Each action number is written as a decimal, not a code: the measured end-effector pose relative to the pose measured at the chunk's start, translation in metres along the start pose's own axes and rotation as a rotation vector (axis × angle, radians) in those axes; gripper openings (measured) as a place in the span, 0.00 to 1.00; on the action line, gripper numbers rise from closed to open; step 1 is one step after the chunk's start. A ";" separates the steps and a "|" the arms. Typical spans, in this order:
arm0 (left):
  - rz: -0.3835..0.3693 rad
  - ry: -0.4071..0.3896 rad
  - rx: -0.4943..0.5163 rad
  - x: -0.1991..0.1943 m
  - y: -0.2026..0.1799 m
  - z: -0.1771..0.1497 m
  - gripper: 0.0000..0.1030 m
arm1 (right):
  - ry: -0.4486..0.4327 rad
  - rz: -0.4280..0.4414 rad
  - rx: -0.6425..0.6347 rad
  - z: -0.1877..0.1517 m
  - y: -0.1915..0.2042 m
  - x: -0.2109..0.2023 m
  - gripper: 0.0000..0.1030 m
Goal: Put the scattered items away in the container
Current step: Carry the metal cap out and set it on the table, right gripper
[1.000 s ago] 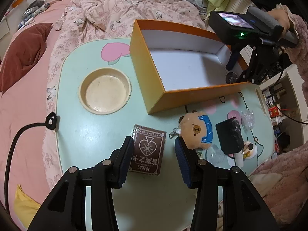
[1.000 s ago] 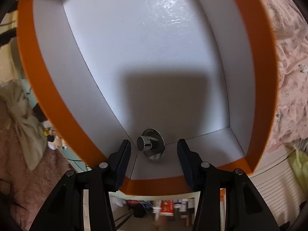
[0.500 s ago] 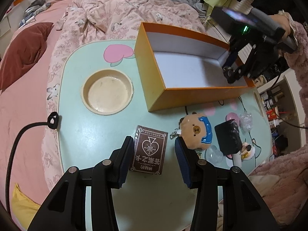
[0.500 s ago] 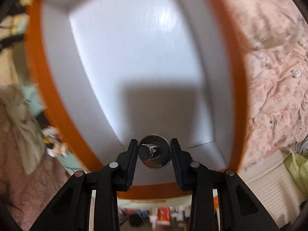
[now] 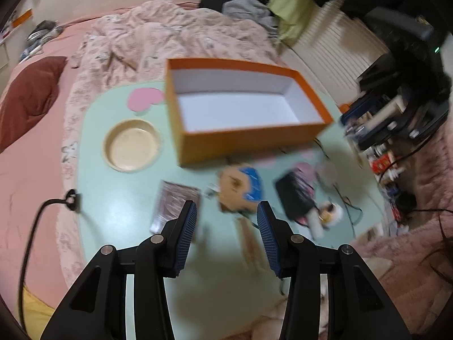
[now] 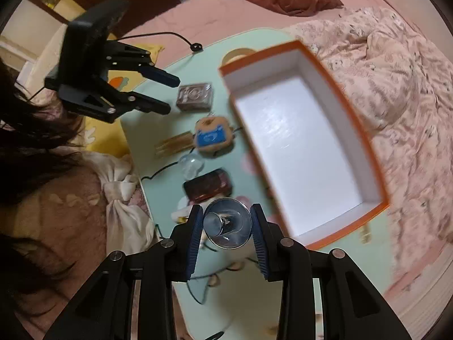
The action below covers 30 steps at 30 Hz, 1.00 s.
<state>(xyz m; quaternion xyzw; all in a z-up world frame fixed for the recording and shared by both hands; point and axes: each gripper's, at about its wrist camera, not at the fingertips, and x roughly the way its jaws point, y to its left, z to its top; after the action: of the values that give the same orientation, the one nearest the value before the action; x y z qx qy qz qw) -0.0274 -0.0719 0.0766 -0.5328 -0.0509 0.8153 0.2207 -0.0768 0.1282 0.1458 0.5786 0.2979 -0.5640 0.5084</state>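
Observation:
My right gripper is shut on a shiny round metal piece and holds it in the air above the near end of the table, outside the orange box, whose white floor is bare. In the left wrist view the same orange box stands at the back of the mint-green table. My left gripper hangs open above the table with nothing between its fingers. Below it lie a brown card box, a bear plush and a black pouch.
A round recess is sunk into the table left of the box. Wooden sticks, a clear plastic piece and thin cables lie among the items. A black cord runs off the left edge. Pink bedding surrounds the table.
My right gripper shut on the metal piece in the box corner, then lifted it up and out of the box. My left gripper rose and drifted right, away from the card box.

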 end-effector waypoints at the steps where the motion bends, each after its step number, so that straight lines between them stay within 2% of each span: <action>1: -0.009 0.003 0.013 0.001 -0.007 -0.004 0.44 | -0.005 0.003 0.009 -0.006 -0.010 0.017 0.32; 6: -0.057 0.007 0.032 0.008 -0.038 -0.033 0.44 | -0.038 0.000 0.059 -0.031 -0.011 0.066 0.32; 10: -0.097 -0.010 -0.042 0.017 -0.045 -0.054 0.44 | -0.072 -0.028 0.084 -0.041 -0.009 0.078 0.32; 13: -0.060 -0.034 -0.073 0.019 -0.049 -0.065 0.44 | -0.111 -0.065 0.091 -0.044 -0.006 0.080 0.32; 15: -0.007 -0.060 -0.071 0.019 -0.054 -0.072 0.44 | -0.161 -0.085 0.096 -0.047 -0.003 0.075 0.33; 18: 0.012 -0.076 -0.070 0.019 -0.060 -0.079 0.44 | -0.246 -0.106 0.112 -0.054 0.001 0.062 0.48; 23: 0.031 -0.119 -0.072 0.016 -0.066 -0.086 0.44 | -0.445 -0.168 0.190 -0.076 0.007 0.035 0.50; 24: 0.053 -0.134 -0.072 0.015 -0.067 -0.088 0.44 | -0.498 -0.181 0.224 -0.082 0.010 0.028 0.54; 25: 0.075 -0.147 -0.074 0.014 -0.065 -0.089 0.44 | -0.555 -0.210 0.267 -0.089 0.013 0.024 0.64; 26: 0.094 -0.163 -0.079 0.013 -0.066 -0.091 0.44 | -0.603 -0.262 0.308 -0.095 0.020 0.021 0.67; 28: 0.122 -0.185 -0.094 0.015 -0.068 -0.096 0.44 | -0.674 -0.439 0.401 -0.106 0.039 0.027 0.70; 30: 0.157 -0.201 -0.093 0.019 -0.072 -0.101 0.44 | -0.691 -0.549 0.467 -0.113 0.057 0.039 0.70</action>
<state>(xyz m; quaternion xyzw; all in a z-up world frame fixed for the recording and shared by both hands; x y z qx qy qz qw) 0.0781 -0.0153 0.0406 -0.4605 -0.0684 0.8762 0.1250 0.0226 0.2061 0.1061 0.3563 0.1193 -0.8874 0.2670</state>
